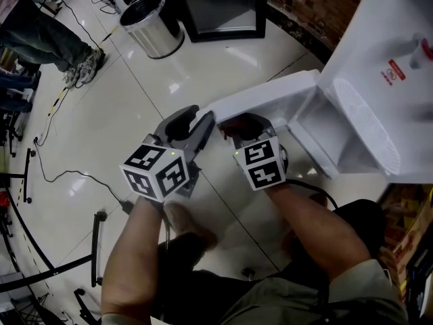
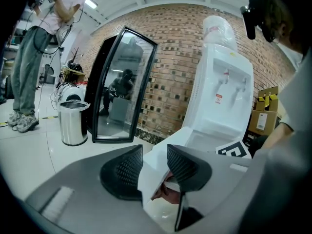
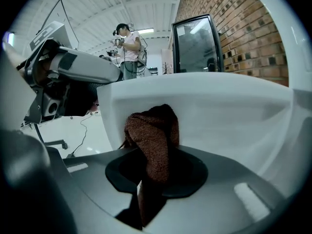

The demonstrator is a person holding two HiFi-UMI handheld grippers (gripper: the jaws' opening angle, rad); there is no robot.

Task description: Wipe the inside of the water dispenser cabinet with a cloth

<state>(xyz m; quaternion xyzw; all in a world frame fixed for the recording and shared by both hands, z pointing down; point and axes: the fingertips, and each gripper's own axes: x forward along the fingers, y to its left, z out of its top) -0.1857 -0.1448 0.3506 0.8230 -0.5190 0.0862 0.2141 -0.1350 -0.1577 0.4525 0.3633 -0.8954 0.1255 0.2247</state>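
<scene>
The white water dispenser (image 1: 379, 66) stands at the right, its low cabinet (image 1: 325, 141) open. The white cabinet door (image 1: 260, 97) swings out to the left. My left gripper (image 1: 203, 124) is shut on the door's free edge, and in the left gripper view the panel (image 2: 195, 143) sits clamped between the two pads (image 2: 122, 172). My right gripper (image 1: 237, 127) is shut on a brown cloth (image 3: 153, 140), bunched and pressed against the door's inner face (image 3: 219, 116). The left gripper (image 3: 73, 82) shows just beyond that edge.
A steel bin (image 1: 152, 26) and a black-framed glass panel (image 2: 119, 87) stand on the tiled floor beyond the door. A person (image 2: 34, 57) stands farther left. Cables (image 1: 61, 175) trail across the floor, and cardboard boxes (image 2: 265, 116) sit beside the dispenser, against a brick wall (image 2: 165, 57).
</scene>
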